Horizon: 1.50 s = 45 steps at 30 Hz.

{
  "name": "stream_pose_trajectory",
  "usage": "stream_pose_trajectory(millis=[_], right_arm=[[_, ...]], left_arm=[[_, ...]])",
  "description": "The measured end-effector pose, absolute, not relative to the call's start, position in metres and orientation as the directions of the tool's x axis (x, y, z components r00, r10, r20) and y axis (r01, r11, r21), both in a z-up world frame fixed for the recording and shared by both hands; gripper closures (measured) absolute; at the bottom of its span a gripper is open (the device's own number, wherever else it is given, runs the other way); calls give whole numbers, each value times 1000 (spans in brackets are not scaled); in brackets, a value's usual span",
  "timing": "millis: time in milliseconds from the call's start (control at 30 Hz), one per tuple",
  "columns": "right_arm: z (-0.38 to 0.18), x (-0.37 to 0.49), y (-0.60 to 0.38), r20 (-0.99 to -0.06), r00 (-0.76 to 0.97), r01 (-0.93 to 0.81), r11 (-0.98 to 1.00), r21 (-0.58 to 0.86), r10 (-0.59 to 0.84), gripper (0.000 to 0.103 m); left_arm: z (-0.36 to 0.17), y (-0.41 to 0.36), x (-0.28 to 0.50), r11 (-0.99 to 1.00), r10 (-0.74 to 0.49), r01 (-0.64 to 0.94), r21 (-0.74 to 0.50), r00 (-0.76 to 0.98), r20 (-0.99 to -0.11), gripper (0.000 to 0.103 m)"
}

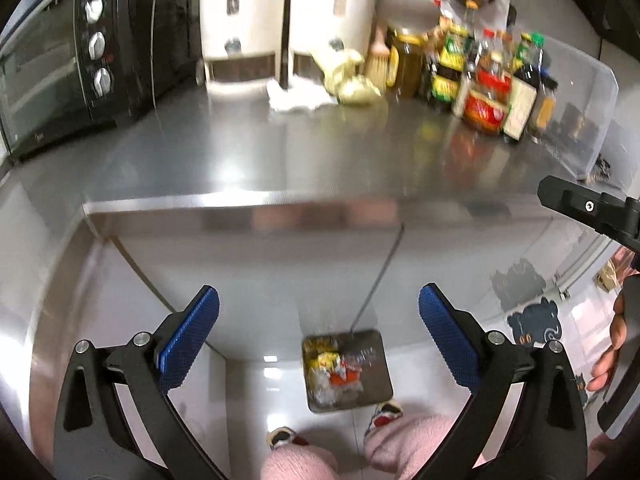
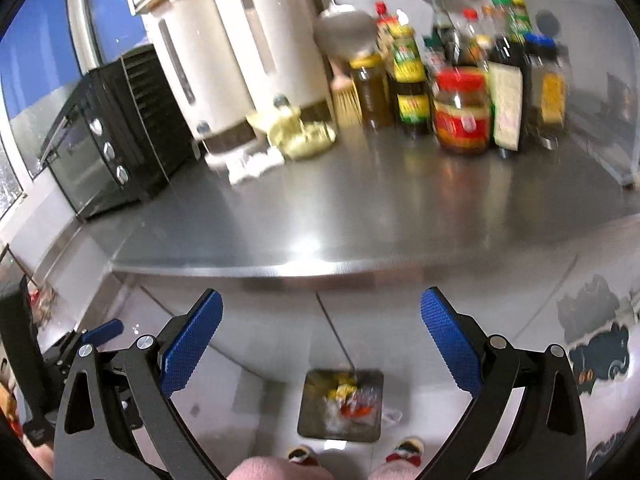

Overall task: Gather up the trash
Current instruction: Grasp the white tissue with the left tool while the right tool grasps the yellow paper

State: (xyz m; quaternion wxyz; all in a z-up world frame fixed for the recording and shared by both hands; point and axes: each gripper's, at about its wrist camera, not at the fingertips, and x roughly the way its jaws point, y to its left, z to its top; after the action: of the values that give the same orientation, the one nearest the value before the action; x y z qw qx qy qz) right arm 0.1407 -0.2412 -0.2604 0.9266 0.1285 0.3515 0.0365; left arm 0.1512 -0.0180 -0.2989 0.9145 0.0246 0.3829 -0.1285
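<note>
A dark dustpan (image 1: 376, 390) (image 2: 316, 420) lies on the floor below the counter edge, holding crumpled yellow, orange and clear wrappers (image 1: 334, 368) (image 2: 350, 398). Its thin handle (image 1: 378, 276) leans against the counter front. My left gripper (image 1: 319, 336) is open and empty, held above the floor in front of the counter. My right gripper (image 2: 321, 340) is open and empty too, at about the same height. On the steel counter (image 1: 248, 152) (image 2: 304, 200) a crumpled yellow bag (image 1: 352, 80) (image 2: 298, 134) and a white tissue (image 1: 298, 98) (image 2: 256, 164) lie at the back.
A black toaster oven (image 1: 68, 56) (image 2: 108, 136) stands at the left. Two white kettles (image 1: 276, 12) (image 2: 240, 52) stand at the back. Several sauce bottles and jars (image 1: 484, 76) (image 2: 460, 80) crowd the back right. The person's slippered feet (image 1: 384, 416) are by the dustpan.
</note>
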Motion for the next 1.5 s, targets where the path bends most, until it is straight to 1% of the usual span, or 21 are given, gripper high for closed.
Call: stream_pose_trajectory(millis=[133,267,367,433,633,700,800,867,933,967,1000,1067,1100,1233,1267,1300,1367,1400,1433,1467,1500], right_arm=[[-236,175,-237,-623,771,8,976,216,132,3],[-224,221,-235,-638,761,14,980,198,118,3],[-221,255,-230,-660,746,24,988,150,82,3],[-220,276,-226,-668,740,19,990,137,78,3],[-226,347,-219,-687,720,6,990,143,95,3],[-230,368,-218,-694,712,15,987,159,101,3],[-236,399,-216,-711,687,-1,978,207,151,3],[-242,418,-215,-721,670,-7,973,231,176,5],[-247,435,-213,-729,659,-8,971,240,185,9],[-251,442,-211,-735,650,-14,970,242,193,12],[-253,448,-209,-740,642,-20,969,247,202,13],[-261,458,-205,-749,621,-30,963,269,229,14],[-264,462,-204,-751,618,-33,963,268,231,16],[-274,473,-200,-765,607,-42,970,239,215,18],[-277,476,-200,-770,601,-42,970,238,215,18],[-280,478,-203,-771,599,-38,970,242,216,21],[-282,480,-207,-773,596,-36,970,242,215,28],[-283,481,-208,-774,594,-39,969,242,218,37],[-284,482,-209,-779,588,-44,970,238,218,42],[-285,483,-208,-782,586,-45,972,231,212,50],[-285,482,-207,-783,588,-47,974,220,205,57]], left_arm=[[-273,-16,179,966,-215,253,-49,689,-692,8],[-255,-12,214,970,-206,238,-49,698,-686,8],[-251,-9,254,965,-238,243,-96,666,-707,8],[-250,-8,280,967,-237,233,-107,653,-720,8],[-252,-19,346,972,-186,229,-41,656,-731,9],[-255,-24,364,971,-176,240,-19,657,-733,9],[-260,-28,389,970,-167,243,-7,647,-744,9],[-266,-32,407,969,-163,247,-1,636,-754,18],[-273,-36,423,967,-162,255,3,623,-765,22],[-276,-38,430,966,-161,258,5,618,-770,22],[-280,-41,437,965,-161,264,8,612,-774,22],[-285,-44,446,962,-164,271,8,604,-780,22],[-288,-46,451,962,-166,274,6,600,-782,22],[-298,-53,464,956,-177,294,1,578,-797,24],[-300,-55,467,954,-179,301,1,570,-802,26],[-302,-57,470,952,-183,307,-2,564,-805,29],[-304,-59,473,949,-193,315,-10,555,-809,38],[-306,-61,475,946,-198,325,-12,546,-814,40],[-307,-63,476,942,-202,334,-12,540,-817,47],[-308,-65,477,939,-205,344,-11,532,-822,53],[-310,-68,477,935,-207,355,-9,524,-826,56]])
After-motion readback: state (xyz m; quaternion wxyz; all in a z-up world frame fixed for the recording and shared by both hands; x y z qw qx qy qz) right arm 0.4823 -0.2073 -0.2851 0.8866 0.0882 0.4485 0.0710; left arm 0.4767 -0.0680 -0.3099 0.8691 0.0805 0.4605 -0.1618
